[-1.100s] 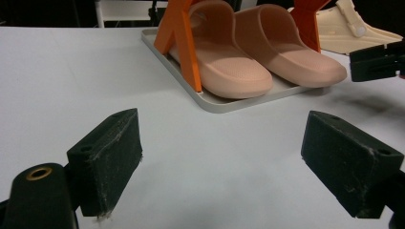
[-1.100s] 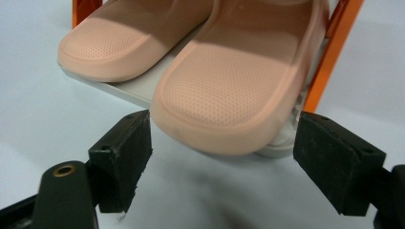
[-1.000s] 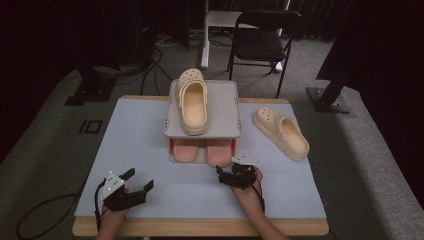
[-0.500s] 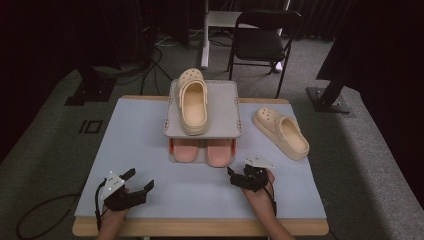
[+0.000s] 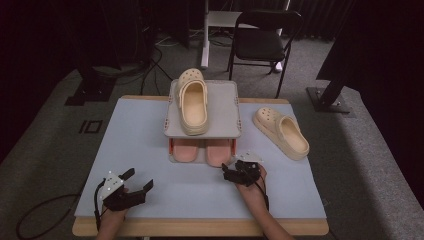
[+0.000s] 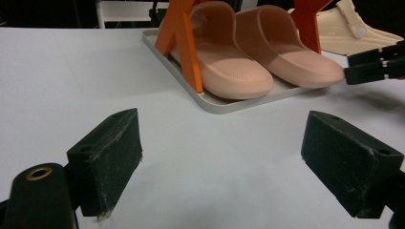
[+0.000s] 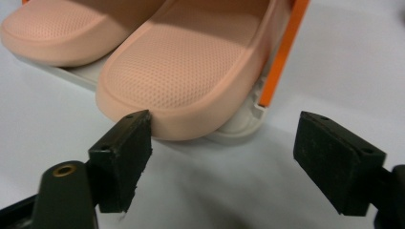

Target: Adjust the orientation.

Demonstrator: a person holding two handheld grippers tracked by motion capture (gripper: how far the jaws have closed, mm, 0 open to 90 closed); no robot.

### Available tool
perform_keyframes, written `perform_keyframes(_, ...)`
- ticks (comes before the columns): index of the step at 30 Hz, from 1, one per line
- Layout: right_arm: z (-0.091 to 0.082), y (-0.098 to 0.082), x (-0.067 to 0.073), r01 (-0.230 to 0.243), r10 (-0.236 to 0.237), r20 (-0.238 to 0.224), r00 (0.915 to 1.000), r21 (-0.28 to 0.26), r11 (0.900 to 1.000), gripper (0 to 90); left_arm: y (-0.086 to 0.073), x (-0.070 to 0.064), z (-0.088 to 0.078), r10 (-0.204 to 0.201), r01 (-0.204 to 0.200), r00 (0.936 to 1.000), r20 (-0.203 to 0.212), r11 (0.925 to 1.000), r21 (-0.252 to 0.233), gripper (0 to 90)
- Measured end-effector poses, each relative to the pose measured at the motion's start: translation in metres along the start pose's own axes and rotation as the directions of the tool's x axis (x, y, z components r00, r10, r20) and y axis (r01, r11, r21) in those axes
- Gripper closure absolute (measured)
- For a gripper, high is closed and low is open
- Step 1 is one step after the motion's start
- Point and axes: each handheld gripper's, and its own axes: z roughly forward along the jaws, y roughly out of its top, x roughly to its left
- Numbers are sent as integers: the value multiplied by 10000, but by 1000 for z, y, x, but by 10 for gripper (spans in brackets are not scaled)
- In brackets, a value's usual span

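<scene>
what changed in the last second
The right gripper slid a little to the right along the near edge of the rack, then edged back toward the right pink slide; its fingers are open at the toe, gripping nothing. The left gripper, both clogs and both slides stayed put.

I see the pink slide (image 7: 176, 62) as matt, finely dimpled foam, its tray (image 6: 239, 101) smooth grey, the uprights (image 6: 184, 43) glossy orange plastic.

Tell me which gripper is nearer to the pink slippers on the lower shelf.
Right. The right gripper sits at the toe of the pink slippers, jaws open. The left gripper rests far off near the table's front left.
</scene>
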Motion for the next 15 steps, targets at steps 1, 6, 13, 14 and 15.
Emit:
perform_keyframes(1, 2, 1, 0, -40, 40, 15, 10000, 11, 10000, 199, 0, 0, 0, 11, -11, 10000, -1, 10000, 2, 135)
perform_keyframes(6, 10, 6, 2, -23, 23, 59, 10000, 25, 10000, 194, 0, 0, -1, -44, 44, 10000, -10, 10000, -19, 135)
perform_keyframes(13, 4, 5, 1, -147, 145, -168, 9998, -121, 9998, 200, 0, 0, -1, -32, 32, 10000, 5, 10000, 11, 135)
perform_keyframes(14, 2, 5, 0, -179, 177, -190, 9997, -125, 9998, 201, 0, 0, 0, -18, 18, 10000, 1, 10000, 13, 135)
perform_keyframes(15, 1, 6, -1, -161, 159, -198, 9997, -110, 9998, 201, 0, 0, 0, -13, 13, 10000, 4, 10000, 13, 135)
